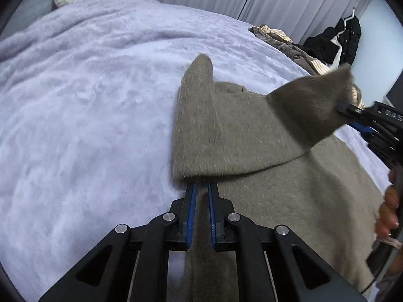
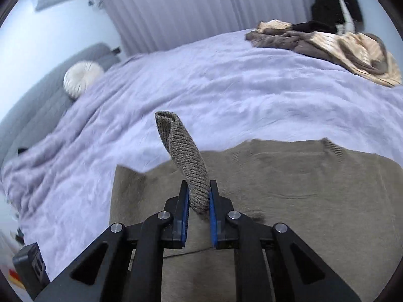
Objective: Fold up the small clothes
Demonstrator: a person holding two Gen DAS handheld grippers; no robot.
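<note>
Two tools grip one taupe sweater (image 1: 264, 176) that lies on a bed (image 1: 88, 125) covered with a lilac blanket. Left tool (image 1: 202, 188), nearly closed, pinches a folded edge of the sweater. Right tool (image 2: 199, 196), also narrowed, clamps a ribbed cuff (image 2: 186, 156) that stands up between its pads. Other clothes (image 2: 327, 42) lie heaped at the far corner; a round cushion (image 2: 80, 78) sits by the headboard.

Lilac blanket (image 2: 226, 85), round cushion (image 2: 81, 78), curtain (image 2: 176, 7)
</note>
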